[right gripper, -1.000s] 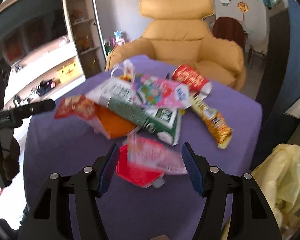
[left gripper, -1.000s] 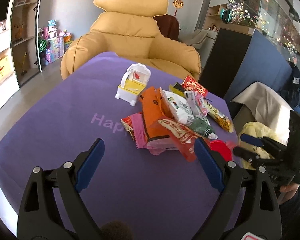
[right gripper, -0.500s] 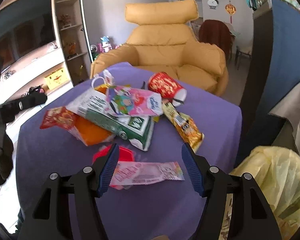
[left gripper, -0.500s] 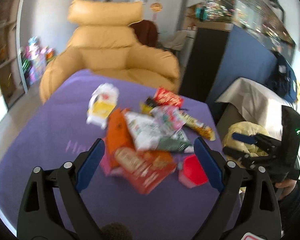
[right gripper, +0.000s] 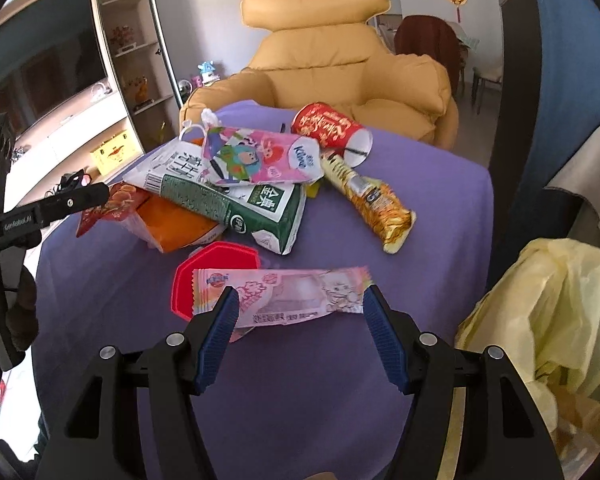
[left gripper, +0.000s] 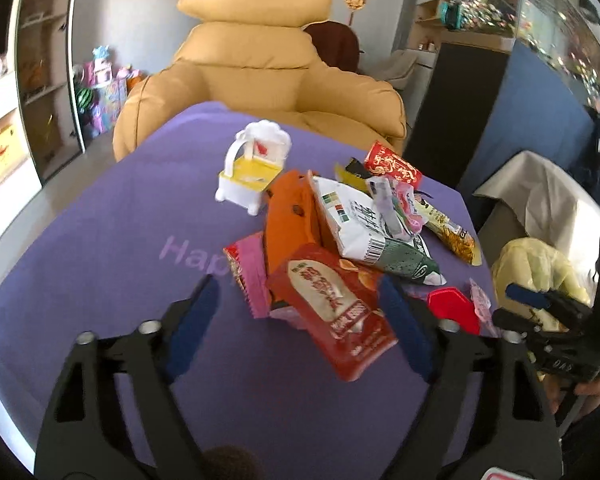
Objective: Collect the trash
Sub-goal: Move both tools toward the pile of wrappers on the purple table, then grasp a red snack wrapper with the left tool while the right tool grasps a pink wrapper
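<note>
Fingers of right gripper [right gripper: 298,320] spread wide, straddling pink wrapper [right gripper: 280,294] for pickup; left gripper [left gripper: 296,320] likewise agape over red snack bag [left gripper: 332,304].

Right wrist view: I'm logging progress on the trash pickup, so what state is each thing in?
Right tongs: open, straddling the pink wrapper.
Left tongs: open, around the red snack bag's end.
Pink wrapper: flat, partly on the red lid.
Red lid: flat on the cloth.
Red snack bag: lying on the pile.
Yellow trash bag: crumpled beside the table.

Nine wrappers [right gripper: 284,298], one red lid [right gripper: 220,258], one toy chair [left gripper: 252,172], one yellow bag [right gripper: 548,304].
</note>
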Tool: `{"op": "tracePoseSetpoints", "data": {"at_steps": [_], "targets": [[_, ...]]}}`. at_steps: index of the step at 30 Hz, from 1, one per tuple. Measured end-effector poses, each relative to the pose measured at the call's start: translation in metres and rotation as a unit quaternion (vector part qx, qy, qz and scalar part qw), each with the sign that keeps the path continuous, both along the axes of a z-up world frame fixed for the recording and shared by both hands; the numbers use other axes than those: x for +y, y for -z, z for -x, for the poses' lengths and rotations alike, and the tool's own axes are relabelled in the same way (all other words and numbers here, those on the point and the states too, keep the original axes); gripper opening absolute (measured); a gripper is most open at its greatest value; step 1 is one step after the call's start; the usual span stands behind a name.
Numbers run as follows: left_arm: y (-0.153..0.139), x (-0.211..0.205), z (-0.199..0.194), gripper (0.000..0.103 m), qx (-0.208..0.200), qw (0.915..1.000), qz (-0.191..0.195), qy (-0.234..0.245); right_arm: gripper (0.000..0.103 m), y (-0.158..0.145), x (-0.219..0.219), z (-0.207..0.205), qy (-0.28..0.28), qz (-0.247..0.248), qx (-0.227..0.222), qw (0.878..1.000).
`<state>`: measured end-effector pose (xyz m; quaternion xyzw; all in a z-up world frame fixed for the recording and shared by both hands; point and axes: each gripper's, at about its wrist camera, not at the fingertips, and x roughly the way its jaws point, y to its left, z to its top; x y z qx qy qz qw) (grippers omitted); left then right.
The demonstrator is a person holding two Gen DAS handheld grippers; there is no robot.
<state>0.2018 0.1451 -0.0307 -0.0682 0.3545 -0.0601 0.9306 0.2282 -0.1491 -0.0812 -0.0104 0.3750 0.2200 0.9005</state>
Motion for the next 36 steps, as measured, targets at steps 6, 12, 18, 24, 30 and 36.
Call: {"op": "tracePoseSetpoints", "data": {"at_steps": [6,12,18,24,30,36], "targets": [[-0.004,-0.007,0.000,0.069,0.006,0.9999,0.009,0.004,0.062,0.004,0.010,0.000,-0.002,0.000,0.003,1.000],[0.009,-0.001,-0.010,0.031,0.053,0.9954,0.080,0.000,0.062,0.003,0.013,0.007,0.000,0.018,-0.007,1.000],[-0.005,-0.001,0.014,0.011,0.024,0.9961,0.081,0.023,0.062,-0.006,0.000,0.022,0.014,0.010,-0.011,1.000],[-0.011,-0.001,0.046,0.007,0.015,0.9954,0.075,0.058,0.062,0.003,-0.017,0.026,0.038,-0.021,0.025,0.999],[0.006,0.003,0.060,0.005,0.029,0.9955,0.065,0.062,0.062,0.017,-0.024,0.003,0.066,-0.071,0.076,0.992],[0.021,0.024,0.060,0.004,0.044,0.9945,0.086,0.041,0.062,0.029,-0.017,-0.028,0.079,-0.116,0.113,0.983]]}}
